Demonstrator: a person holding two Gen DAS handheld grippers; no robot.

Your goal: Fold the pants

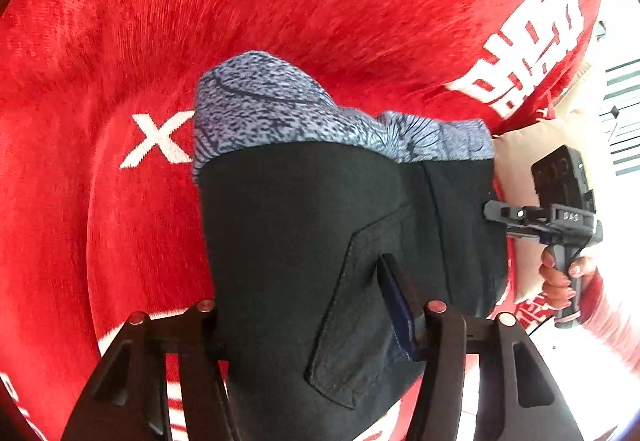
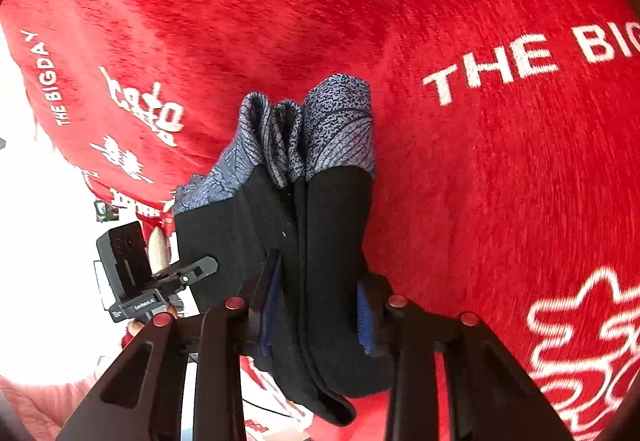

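While both grippers clamp them, pants point(image 2: 320, 241) hang lengthwise, grey end farthest.

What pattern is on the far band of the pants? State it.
Blue-grey speckle with dark leaf-vein lines on the band of the black pants; right wrist view shows it best.

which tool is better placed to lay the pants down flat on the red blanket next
Probably the right tool: its pads clamp the bunched pants squarely, with open red blanket just beyond. The left tool seems to pinch only a flat edge near the pocket.
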